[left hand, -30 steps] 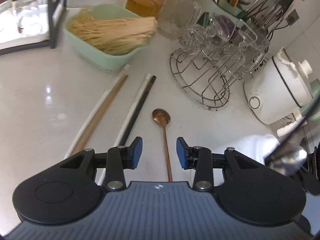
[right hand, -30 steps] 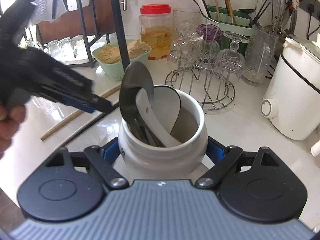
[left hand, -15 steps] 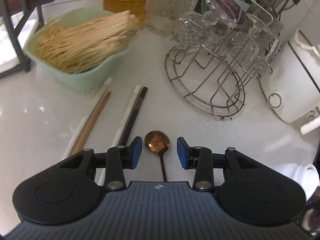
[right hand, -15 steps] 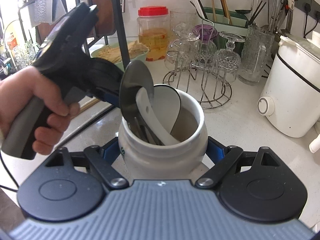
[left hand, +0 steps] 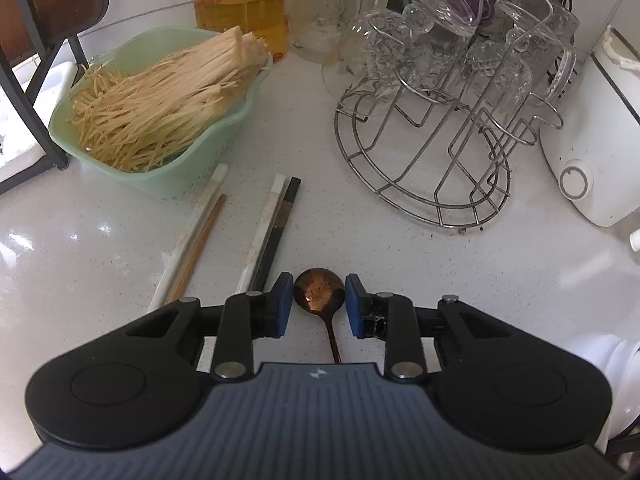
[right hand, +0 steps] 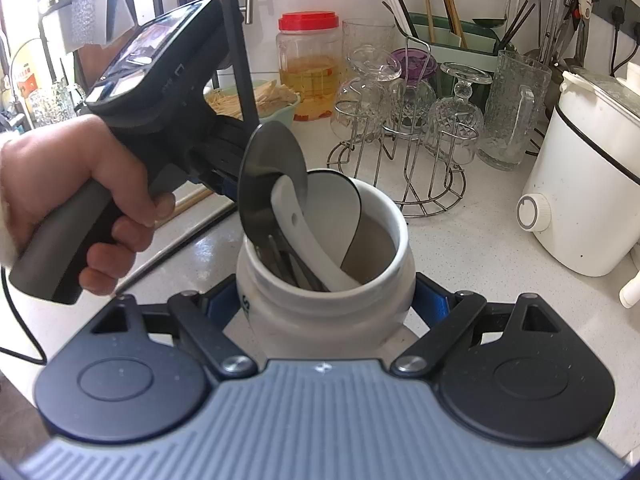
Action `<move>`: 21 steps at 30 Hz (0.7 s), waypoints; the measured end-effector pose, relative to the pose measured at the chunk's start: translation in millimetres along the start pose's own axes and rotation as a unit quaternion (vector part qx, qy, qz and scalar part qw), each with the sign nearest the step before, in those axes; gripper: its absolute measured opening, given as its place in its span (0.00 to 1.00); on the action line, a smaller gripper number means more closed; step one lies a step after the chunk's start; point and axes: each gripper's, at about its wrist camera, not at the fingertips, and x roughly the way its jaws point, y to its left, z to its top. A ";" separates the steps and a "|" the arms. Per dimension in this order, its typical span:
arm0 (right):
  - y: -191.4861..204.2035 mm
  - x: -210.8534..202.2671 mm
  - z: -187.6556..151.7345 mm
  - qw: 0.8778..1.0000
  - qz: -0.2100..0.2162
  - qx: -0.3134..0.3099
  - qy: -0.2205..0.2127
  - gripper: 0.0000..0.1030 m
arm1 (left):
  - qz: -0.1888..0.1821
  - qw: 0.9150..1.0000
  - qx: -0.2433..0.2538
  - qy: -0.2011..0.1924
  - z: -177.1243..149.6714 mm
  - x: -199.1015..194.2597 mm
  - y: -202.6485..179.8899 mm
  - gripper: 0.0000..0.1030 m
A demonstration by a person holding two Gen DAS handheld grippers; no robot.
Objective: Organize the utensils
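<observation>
Advanced along the copper spoon (left hand: 319,291), the left tool (left hand: 315,300) is closing, bowl between untouched pads.

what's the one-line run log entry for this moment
left gripper: closing around copper spoon bowl, pads not yet touching | right gripper: shut on white utensil crock | chopsticks: on counter | step: pick spoon
</observation>
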 end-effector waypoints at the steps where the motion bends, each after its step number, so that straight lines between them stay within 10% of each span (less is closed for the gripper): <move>1: 0.2 0.3 0.4 1.000 0.000 0.000 0.001 0.88 | -0.001 1.000 -0.002 0.000 -0.7 -0.6 1.6 0.31; 8: 1.0 0.2 -0.5 1.000 -0.001 -0.002 -0.001 0.88 | -0.012 1.000 -0.020 -0.007 -3.2 -14.1 11.0 0.03; 21: 2.0 -0.6 -1.8 1.000 -0.003 -0.005 -0.004 0.88 | -0.083 0.995 -0.061 0.002 -29.5 -19.0 30.9 0.04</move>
